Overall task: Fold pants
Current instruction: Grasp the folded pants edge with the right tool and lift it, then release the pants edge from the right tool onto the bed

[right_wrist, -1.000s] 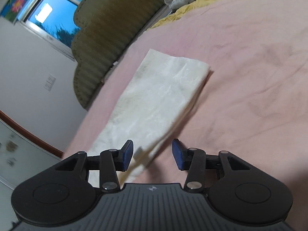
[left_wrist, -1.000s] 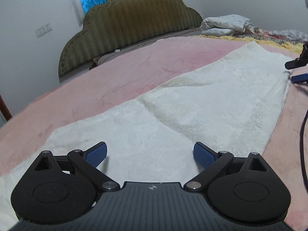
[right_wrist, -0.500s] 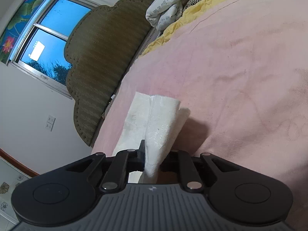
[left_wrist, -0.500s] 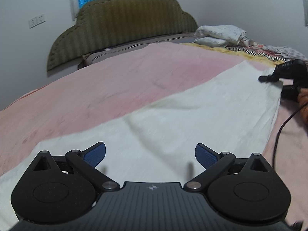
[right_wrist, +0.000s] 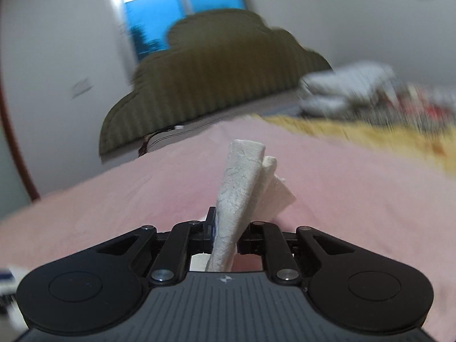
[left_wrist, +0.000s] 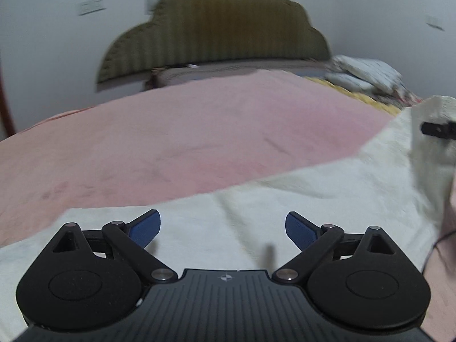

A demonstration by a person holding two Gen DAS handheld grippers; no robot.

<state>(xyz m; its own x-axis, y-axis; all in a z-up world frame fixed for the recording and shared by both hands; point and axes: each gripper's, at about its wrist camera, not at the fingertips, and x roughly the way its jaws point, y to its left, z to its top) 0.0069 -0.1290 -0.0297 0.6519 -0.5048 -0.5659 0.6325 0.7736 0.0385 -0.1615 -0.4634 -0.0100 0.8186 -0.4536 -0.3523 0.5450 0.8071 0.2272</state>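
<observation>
Your left gripper (left_wrist: 223, 228) sits low over the near end of the pants (left_wrist: 256, 216), jaws spread wide, blue pads (left_wrist: 144, 228) clear of the cloth, nothing held. The pants are cream-white, lying flat on the pink bedspread (left_wrist: 185, 142), running from your left gripper away toward the right. Their near-left edge is straight, with a corner just ahead of the left pad; pink spread shows beyond it.

Your right gripper (right_wrist: 225, 236) is clamped on the far end of the pants, jaws nearly closed, a bunched fold of cloth sticking up and forward between the fingers. In the left view that end rises off the bed at the right edge, with a black finger of the right gripper (left_wrist: 437, 129) poking in. A thin dark cable (left_wrist: 436, 245) trails at the right, past the cloth's edge.

Ahead of both grippers the spread is wide open, lightly creased. Farther back to the right: a yellow blanket edge (right_wrist: 356, 134), then a pile of pale bedding (right_wrist: 350, 88), blurred. Behind, an olive padded headboard (left_wrist: 216, 28), white walls, a blue window (right_wrist: 176, 14). No containers visible.
</observation>
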